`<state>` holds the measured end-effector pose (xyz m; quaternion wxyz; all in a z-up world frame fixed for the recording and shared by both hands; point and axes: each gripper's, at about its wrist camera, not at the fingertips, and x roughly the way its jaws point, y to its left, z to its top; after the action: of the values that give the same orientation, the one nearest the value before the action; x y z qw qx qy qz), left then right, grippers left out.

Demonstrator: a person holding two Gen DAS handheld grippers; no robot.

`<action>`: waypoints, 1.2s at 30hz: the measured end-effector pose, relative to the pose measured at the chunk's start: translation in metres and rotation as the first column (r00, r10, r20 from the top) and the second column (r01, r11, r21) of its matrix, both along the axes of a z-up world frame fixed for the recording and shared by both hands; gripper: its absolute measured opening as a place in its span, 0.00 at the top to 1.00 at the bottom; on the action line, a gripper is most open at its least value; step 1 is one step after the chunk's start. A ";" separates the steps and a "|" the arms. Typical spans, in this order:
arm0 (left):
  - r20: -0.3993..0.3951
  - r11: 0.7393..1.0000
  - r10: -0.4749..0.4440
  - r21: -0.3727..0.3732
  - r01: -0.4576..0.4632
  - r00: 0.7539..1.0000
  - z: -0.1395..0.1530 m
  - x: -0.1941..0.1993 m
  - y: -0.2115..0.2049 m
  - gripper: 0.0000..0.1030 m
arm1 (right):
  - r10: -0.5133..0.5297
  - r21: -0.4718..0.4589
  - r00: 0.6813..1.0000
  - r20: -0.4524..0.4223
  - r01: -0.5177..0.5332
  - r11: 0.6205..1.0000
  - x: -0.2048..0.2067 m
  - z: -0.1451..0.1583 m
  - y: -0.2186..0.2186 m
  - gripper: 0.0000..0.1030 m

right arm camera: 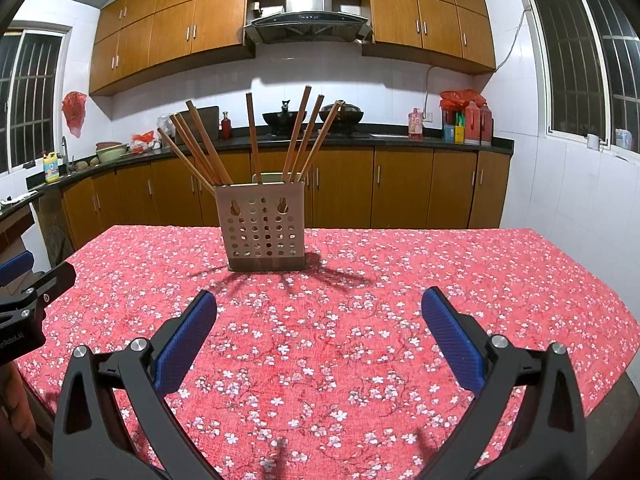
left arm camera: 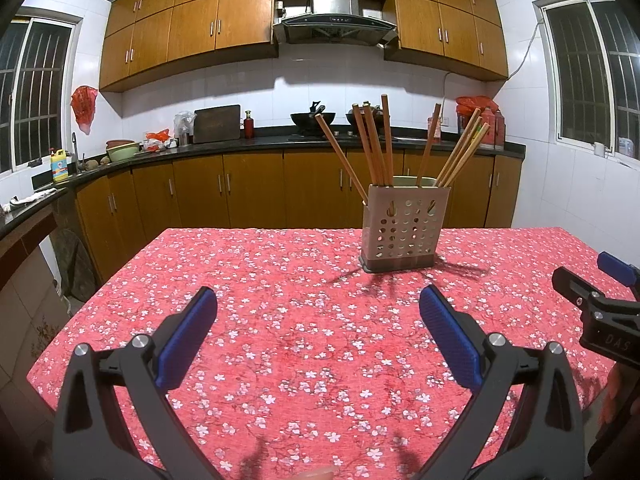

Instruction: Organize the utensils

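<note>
both grippers held above the red floral tablecloth (left arm camera: 280,280), left gripper (left arm camera: 318,332) and right gripper (right arm camera: 319,334) each spread wide, nothing between the blue pads (right arm camera: 452,344). perforated holder (right arm camera: 262,228) upright toward the far side of the table, wooden chopsticks (right arm camera: 200,144) fanned out inside it, well apart from both.

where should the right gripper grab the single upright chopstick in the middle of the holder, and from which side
Grip the upright chopstick on its bare upper shaft, well above the holder rim, coming from the near side with the fingers either side of it. It stands nearly vertical and alone, with clear gaps to the fanned bundles left and right, so the open right gripper could likely close there without touching the others, then lift straight up.
</note>
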<state>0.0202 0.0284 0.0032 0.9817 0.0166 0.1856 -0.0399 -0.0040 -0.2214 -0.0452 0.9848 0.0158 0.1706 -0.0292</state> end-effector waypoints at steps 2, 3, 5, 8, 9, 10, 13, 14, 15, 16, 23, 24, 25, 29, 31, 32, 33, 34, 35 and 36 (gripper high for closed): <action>0.000 1.000 0.001 0.001 -0.001 1.000 0.000 0.000 0.000 0.04 | 0.000 0.000 1.000 0.000 0.000 1.000 0.000 0.000 0.000 0.02; 0.000 1.000 0.001 0.001 -0.001 1.000 0.000 0.000 0.000 0.04 | 0.000 0.000 1.000 0.000 0.000 1.000 0.001 0.000 0.000 0.02; 0.000 1.000 0.000 0.000 0.000 1.000 0.000 0.000 0.001 0.04 | 0.000 0.000 1.000 0.000 0.000 1.000 0.000 0.000 0.000 0.02; 0.000 1.000 0.000 0.000 0.000 1.000 0.000 0.000 0.001 0.04 | 0.000 0.001 1.000 0.000 0.000 1.000 0.001 0.000 0.000 0.02; 0.000 1.000 0.001 0.000 -0.001 1.000 0.000 0.000 0.001 0.04 | 0.000 0.001 1.000 -0.001 0.000 1.000 0.001 0.000 0.000 0.02; 0.000 1.000 0.001 0.000 -0.001 1.000 0.000 0.000 0.001 0.04 | 0.000 0.002 1.000 -0.002 0.000 1.000 0.001 -0.001 0.000 0.02; -0.002 1.000 -0.001 -0.001 0.001 1.000 0.000 0.000 0.001 0.04 | 0.001 0.003 1.000 -0.004 -0.001 1.000 0.001 -0.003 0.001 0.02; -0.002 1.000 -0.001 -0.001 0.001 1.000 -0.001 0.001 0.001 0.04 | 0.001 0.003 1.000 -0.004 -0.001 1.000 0.001 -0.003 0.001 0.02; -0.003 1.000 -0.001 -0.001 0.001 1.000 -0.001 0.001 0.001 0.04 | 0.001 0.003 1.000 -0.004 -0.001 1.000 0.000 -0.003 0.001 0.02; -0.004 1.000 -0.002 -0.001 0.002 1.000 -0.001 0.001 0.001 0.04 | 0.000 0.003 1.000 -0.004 0.000 1.000 0.001 -0.003 0.001 0.02; -0.007 1.000 0.000 -0.002 0.000 1.000 -0.006 0.001 -0.002 0.04 | 0.002 0.007 1.000 -0.010 -0.002 1.000 0.001 -0.005 0.001 0.02; -0.007 1.000 0.001 -0.002 -0.001 1.000 -0.005 0.001 -0.002 0.04 | 0.002 0.008 1.000 -0.011 -0.002 1.000 0.002 -0.005 0.001 0.02; -0.008 1.000 0.000 -0.002 0.000 1.000 -0.006 0.001 -0.003 0.04 | 0.002 0.008 1.000 -0.012 -0.002 1.000 0.002 -0.005 0.001 0.02; -0.012 1.000 0.001 0.000 -0.001 1.000 -0.008 0.002 -0.005 0.04 | 0.002 0.008 1.000 -0.013 -0.002 1.000 0.002 -0.005 0.001 0.02; -0.011 1.000 0.001 -0.002 -0.001 1.000 -0.007 0.003 -0.004 0.04 | 0.002 0.009 1.000 -0.013 -0.002 1.000 0.002 -0.005 0.001 0.02; -0.011 1.000 0.000 -0.003 0.000 1.000 -0.007 0.003 -0.004 0.04 | 0.002 0.009 1.000 -0.013 -0.002 1.000 0.002 -0.005 0.001 0.02; -0.012 1.000 0.000 -0.004 0.000 1.000 -0.008 0.003 -0.004 0.04 | 0.002 0.009 1.000 -0.013 -0.002 1.000 0.002 -0.005 0.001 0.02; -0.013 1.000 0.001 -0.004 -0.001 1.000 -0.008 0.003 -0.004 0.04 | 0.002 0.009 1.000 -0.014 -0.002 1.000 0.002 -0.005 0.001 0.02; -0.014 1.000 0.003 -0.004 -0.003 1.000 -0.008 0.003 -0.004 0.04 | 0.002 0.009 1.000 -0.014 -0.002 1.000 0.002 -0.005 0.001 0.02; -0.015 1.000 0.004 -0.005 -0.004 1.000 -0.009 0.004 -0.004 0.04 | 0.002 0.009 1.000 -0.013 -0.002 1.000 0.002 -0.004 0.001 0.02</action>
<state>0.0238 0.0240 -0.0054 0.9804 0.0137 0.1929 -0.0385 -0.0018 -0.2209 -0.0496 0.9836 0.0197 0.1772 -0.0275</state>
